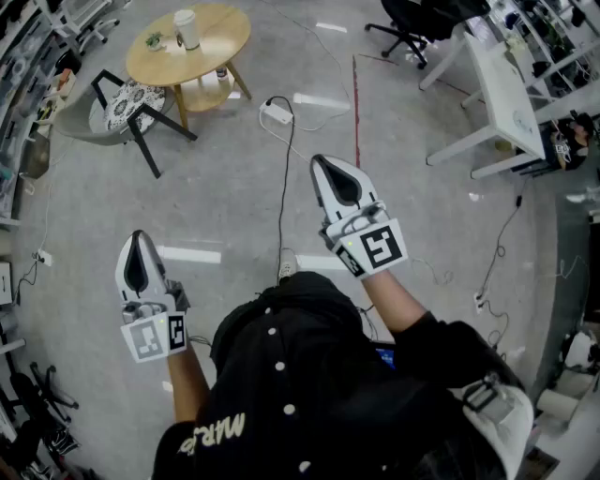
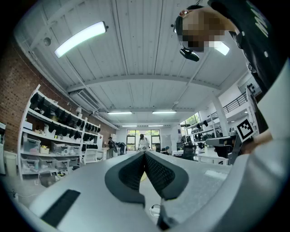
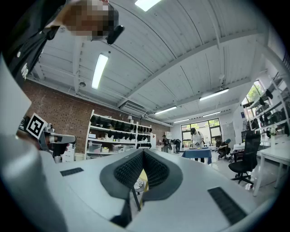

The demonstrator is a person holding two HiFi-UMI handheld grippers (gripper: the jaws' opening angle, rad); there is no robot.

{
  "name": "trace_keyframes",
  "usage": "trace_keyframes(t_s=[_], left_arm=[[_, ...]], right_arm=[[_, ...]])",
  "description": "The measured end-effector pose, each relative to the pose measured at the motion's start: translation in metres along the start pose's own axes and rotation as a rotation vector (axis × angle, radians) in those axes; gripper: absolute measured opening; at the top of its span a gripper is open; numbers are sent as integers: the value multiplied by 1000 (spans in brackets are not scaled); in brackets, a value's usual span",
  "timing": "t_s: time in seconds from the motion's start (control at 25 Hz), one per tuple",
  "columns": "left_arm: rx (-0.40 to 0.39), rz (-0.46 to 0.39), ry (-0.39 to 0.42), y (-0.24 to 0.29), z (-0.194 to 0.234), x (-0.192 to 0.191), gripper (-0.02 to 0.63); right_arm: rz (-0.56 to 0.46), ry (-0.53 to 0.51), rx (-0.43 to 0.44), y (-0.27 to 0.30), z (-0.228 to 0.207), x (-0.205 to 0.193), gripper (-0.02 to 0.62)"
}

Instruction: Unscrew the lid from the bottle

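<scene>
A white bottle [image 1: 187, 28] with a pale lid stands upright on a round wooden table [image 1: 220, 37] far ahead at the upper left of the head view. Both grippers hang in the air well short of it, over the floor. My left gripper [image 1: 139, 238] is shut with nothing between its dark pads [image 2: 156, 174]. My right gripper [image 1: 318, 161], held higher and further forward, is also shut and empty, its pads [image 3: 156, 170] meeting at the tip. The bottle does not show in the left gripper view or the right gripper view.
A patterned chair [image 1: 124, 103] stands beside the table. A power strip [image 1: 277, 113] and its cable lie on the concrete floor ahead. White desks [image 1: 506, 94] and an office chair [image 1: 412, 23] fill the right. Shelving [image 3: 115, 131] lines the brick wall, and people stand far off.
</scene>
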State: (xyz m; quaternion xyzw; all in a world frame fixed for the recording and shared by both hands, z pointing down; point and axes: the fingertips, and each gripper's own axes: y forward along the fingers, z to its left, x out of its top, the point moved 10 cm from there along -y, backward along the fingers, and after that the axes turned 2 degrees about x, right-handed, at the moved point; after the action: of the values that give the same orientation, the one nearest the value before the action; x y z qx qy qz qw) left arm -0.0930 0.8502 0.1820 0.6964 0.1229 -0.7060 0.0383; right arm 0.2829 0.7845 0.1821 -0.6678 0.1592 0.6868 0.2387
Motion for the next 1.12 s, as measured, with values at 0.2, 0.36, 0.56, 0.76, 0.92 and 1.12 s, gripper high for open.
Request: trace_keyframes(t_s=[0.2, 0.36, 0.56, 0.76, 0.92, 1.12], left_arm=[[2, 1, 3, 4, -2, 2, 0], [27, -14, -27, 3, -1, -1, 0], [36, 51, 21, 7, -1, -11, 1], [5, 88, 43, 24, -3, -20, 275], [34, 138, 53, 44, -11, -26, 348], [62, 170, 44, 66, -27, -30, 381]], right_arm=[[8, 2, 9, 5, -3, 1, -2], [-36, 47, -6, 4, -6, 0, 0], [-23, 60, -6, 8, -5, -9, 2], [4, 113, 39, 25, -19, -18, 295], [-4, 116, 47, 36, -40, -20, 364], [-1, 113, 109, 46, -64, -21, 387]])
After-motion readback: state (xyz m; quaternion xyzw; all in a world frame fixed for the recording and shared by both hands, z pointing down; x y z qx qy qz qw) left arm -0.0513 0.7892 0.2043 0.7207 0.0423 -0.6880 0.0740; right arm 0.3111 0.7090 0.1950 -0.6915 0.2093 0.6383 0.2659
